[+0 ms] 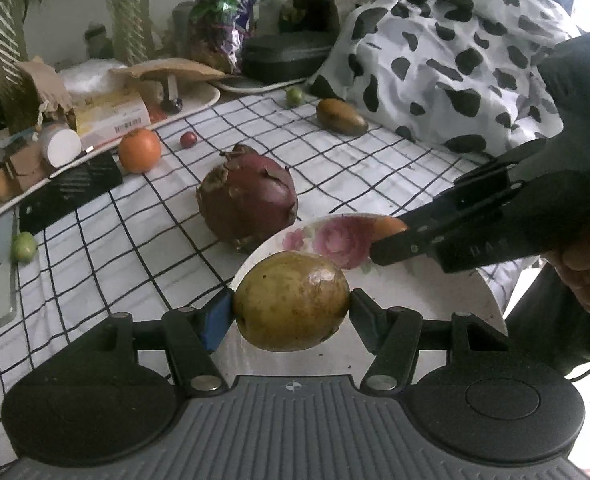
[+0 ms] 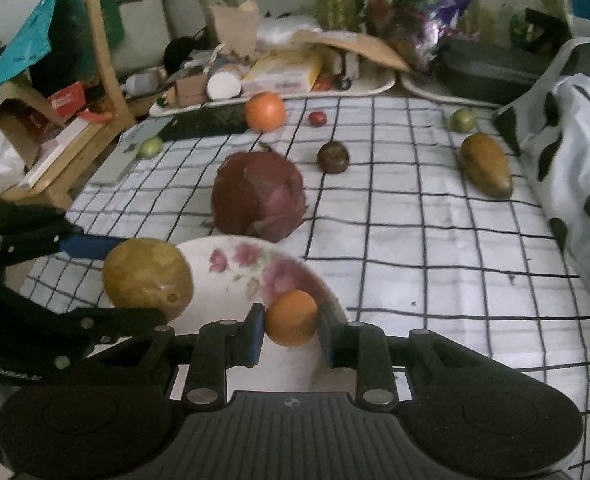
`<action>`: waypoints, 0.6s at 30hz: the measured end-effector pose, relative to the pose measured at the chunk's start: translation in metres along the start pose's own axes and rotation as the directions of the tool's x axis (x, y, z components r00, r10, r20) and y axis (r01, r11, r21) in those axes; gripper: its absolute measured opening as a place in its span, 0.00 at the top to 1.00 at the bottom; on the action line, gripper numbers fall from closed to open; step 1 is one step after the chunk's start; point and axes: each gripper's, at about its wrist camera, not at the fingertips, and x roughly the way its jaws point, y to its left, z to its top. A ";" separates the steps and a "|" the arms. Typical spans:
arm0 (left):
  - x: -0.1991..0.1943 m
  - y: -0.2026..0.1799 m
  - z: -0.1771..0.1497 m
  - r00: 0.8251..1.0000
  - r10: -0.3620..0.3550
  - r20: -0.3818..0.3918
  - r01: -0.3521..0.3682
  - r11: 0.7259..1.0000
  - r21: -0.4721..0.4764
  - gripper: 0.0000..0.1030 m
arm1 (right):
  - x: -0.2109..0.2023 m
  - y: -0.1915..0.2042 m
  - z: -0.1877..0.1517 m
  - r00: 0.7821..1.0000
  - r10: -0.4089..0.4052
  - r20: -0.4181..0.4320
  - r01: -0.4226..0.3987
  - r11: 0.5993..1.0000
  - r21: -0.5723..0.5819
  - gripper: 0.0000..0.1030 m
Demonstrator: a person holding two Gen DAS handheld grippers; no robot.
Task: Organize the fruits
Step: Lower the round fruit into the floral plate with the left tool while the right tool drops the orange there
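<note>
My left gripper [image 1: 291,305] is shut on a round yellow-green fruit [image 1: 291,300], held over the near edge of a white floral plate [image 1: 415,292]. From the right, my right gripper [image 1: 391,238] reaches over the same plate with a small orange fruit [image 1: 391,225] between its tips. In the right wrist view, the right gripper [image 2: 291,334] is shut on that small orange fruit [image 2: 293,316] above the plate [image 2: 215,288]. There the left gripper [image 2: 135,280] holds the yellow-green fruit [image 2: 147,276] at the plate's left rim.
On the checked cloth [image 2: 415,240] lie a dark red dragon fruit [image 2: 257,196], a brown fruit [image 2: 333,156], a large orange [image 2: 265,112], a small red fruit [image 2: 317,119], a mango [image 2: 485,164] and two green fruits [image 2: 462,120] [image 2: 151,146]. Cluttered trays [image 2: 375,84] line the back; a spotted cloth [image 2: 575,140] is on the right.
</note>
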 end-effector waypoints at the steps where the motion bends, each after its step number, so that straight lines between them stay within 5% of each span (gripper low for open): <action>1: 0.003 0.001 0.000 1.000 0.001 -0.008 -0.001 1.000 -0.001 0.41 | 0.003 0.000 0.000 1.000 -0.002 -0.011 0.002 1.000 -0.002 0.72; 14: 0.019 0.000 -0.001 0.998 -0.014 -0.067 0.014 1.000 0.013 0.40 | 0.012 0.006 -0.002 0.998 0.005 -0.061 -0.008 0.999 -0.050 0.71; 18: 0.020 0.000 0.001 0.997 -0.013 -0.074 0.014 1.000 0.014 0.40 | 0.008 0.006 -0.002 0.999 0.012 -0.045 -0.014 0.999 -0.045 0.57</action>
